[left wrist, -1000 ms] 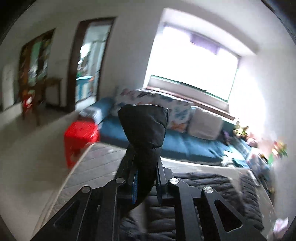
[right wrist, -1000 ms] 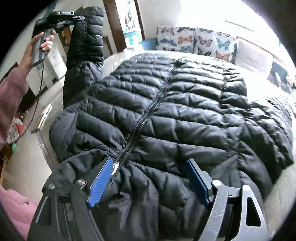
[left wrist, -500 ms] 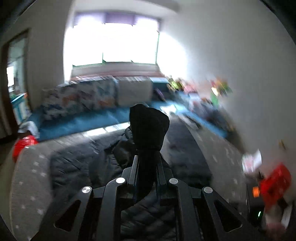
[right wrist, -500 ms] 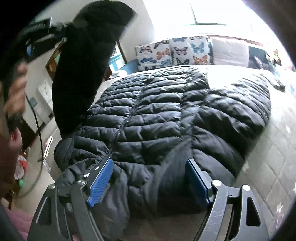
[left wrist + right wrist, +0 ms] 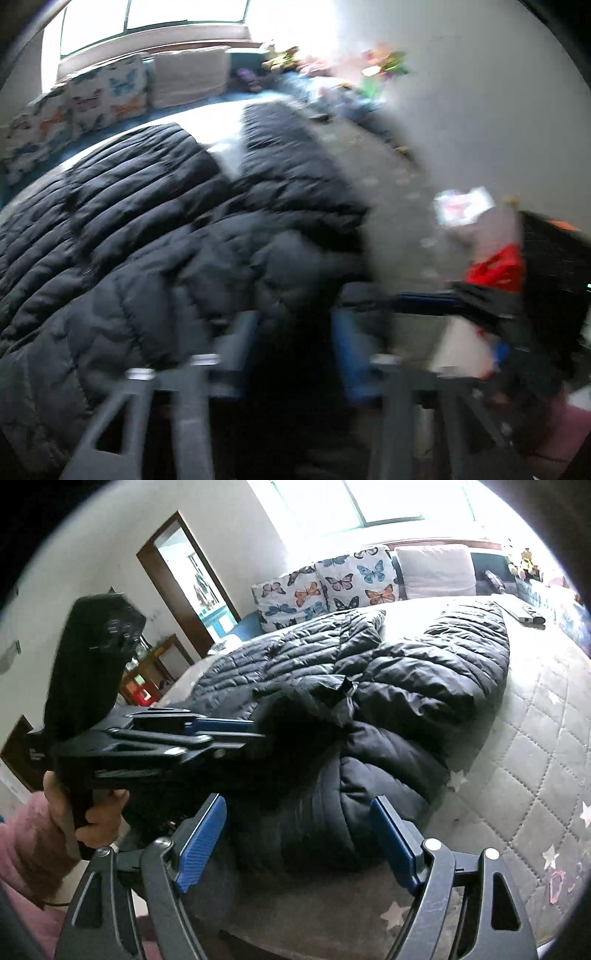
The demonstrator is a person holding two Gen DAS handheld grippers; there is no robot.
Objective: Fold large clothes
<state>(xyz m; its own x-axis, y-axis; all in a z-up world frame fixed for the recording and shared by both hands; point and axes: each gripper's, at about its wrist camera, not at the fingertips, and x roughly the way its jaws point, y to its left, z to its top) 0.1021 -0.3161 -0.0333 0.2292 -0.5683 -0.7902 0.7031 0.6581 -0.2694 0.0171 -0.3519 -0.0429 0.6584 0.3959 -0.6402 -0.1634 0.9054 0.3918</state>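
Note:
A black quilted puffer jacket lies spread on the bed, with one sleeve folded over onto its middle. My left gripper, held by a hand in a pink sleeve, reaches in from the left over that sleeve. In the blurred left wrist view its jaws are opening, and dark sleeve fabric sits loose between the left gripper's spread fingers. My right gripper stands open just above the jacket's near bulging edge and grips nothing.
The quilted grey mattress shows bare to the right of the jacket. Butterfly cushions and a plain pillow line the far side under a bright window. A doorway and a red stool are at the left.
My left gripper carried the raised sleeve from high on the left down across the jacket, and its jaws have parted. The right gripper shifted a little and stayed open.

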